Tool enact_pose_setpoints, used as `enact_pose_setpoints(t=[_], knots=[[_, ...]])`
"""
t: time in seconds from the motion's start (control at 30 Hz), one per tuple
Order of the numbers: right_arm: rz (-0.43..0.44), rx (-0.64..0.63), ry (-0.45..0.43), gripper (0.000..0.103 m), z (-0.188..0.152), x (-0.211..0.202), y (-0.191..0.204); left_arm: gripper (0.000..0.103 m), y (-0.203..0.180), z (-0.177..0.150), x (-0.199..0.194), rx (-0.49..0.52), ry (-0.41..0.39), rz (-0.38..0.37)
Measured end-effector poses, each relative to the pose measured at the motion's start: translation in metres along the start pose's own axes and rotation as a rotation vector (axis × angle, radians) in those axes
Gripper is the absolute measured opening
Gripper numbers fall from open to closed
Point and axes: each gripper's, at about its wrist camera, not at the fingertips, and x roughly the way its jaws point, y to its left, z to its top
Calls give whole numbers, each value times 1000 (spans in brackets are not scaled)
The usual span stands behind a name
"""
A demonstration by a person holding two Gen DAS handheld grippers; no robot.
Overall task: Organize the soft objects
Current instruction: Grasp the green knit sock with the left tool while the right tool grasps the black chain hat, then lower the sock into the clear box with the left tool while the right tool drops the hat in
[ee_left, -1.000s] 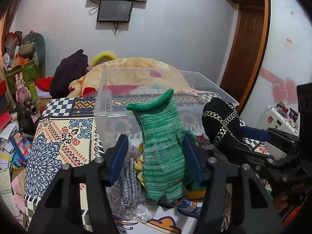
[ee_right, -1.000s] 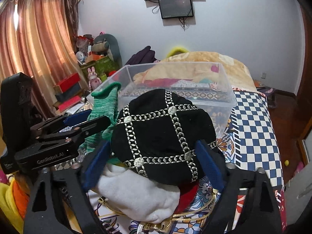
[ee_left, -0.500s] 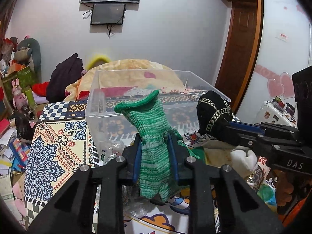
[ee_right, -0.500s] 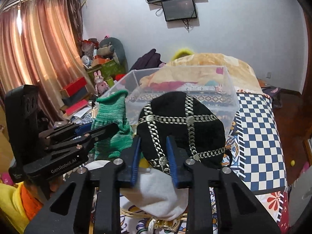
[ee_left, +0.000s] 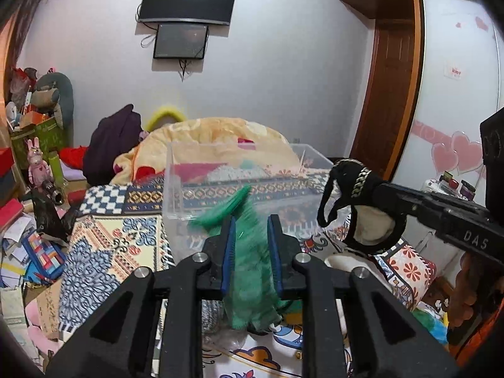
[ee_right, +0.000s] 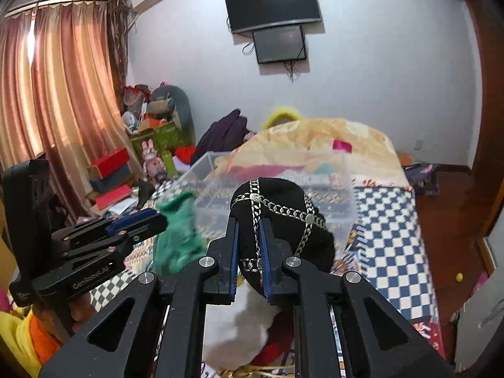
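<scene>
The green knitted glove (ee_left: pixel 249 271) is smeared by motion blur in both views, so its stitches and fingers are hard to make out. Its lower end hangs below the left gripper (ee_left: pixel 251 252) and partly hides behind the black fingers; its cuff leans up and to the left past the fingertips, so its long axis runs roughly along the fingers, tilted left at the top. The left jaws are closing, with the blue pads (ee_left: pixel 227 252) pressing the glove from both sides.

The right gripper (ee_right: pixel 249 249) is clamped on the near edge of the black cap with silver chain trim (ee_right: pixel 280 220). The cap's dome bulges forward and to the right of the fingertips; its lower rim is cut off behind the fingers. In the left wrist view its pale lining faces down.

Beyond both sets of fingertips stands the clear plastic bin (ee_left: pixel 176 195) on the patterned bedspread (ee_left: pixel 104 242); its contents are blurred.
</scene>
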Motion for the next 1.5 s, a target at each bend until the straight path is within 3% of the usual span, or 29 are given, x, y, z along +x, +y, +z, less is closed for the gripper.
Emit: enact_pose_setpoints(t=[0.23, 0.3, 0.37, 0.43, 0.6, 0.8, 0.9, 1.0, 1.07, 1.17, 1.5], knots=[[-37, 0, -79, 10, 18, -19, -8, 14, 11, 2, -2, -26, 23, -1], [-48, 3, -96, 10, 22, -23, -10, 23, 16, 1, 0, -40, 45, -8], [-52, 8, -107, 9, 24, -24, -13, 53, 20, -4, 2, -45, 59, 5], [-59, 9, -114, 9, 26, -25, -14, 62, 23, -8, 3, -47, 62, 25], [-71, 6, -128, 9, 32, -25, -16, 63, 34, -17, 19, -93, 134, -2], [-72, -15, -164, 9, 43, -29, -14, 63, 36, -20, 36, -99, 159, -36], [-73, -26, -171, 9, 47, -26, -12, 58, 33, -22, 42, -97, 173, -62], [-73, -39, -180, 9, 52, -23, -9, 45, 30, -22, 44, -91, 181, -95], [-71, -47, -187, 9, 56, -22, -7, 23, 28, -22, 45, -92, 184, -112], [-70, -63, -195, 9, 63, -20, -5, 11, 27, -19, 40, -98, 166, -121], [-53, -91, -226, 9, 73, -12, -2, 8, 14, 35, 5, -24, 4, -87]])
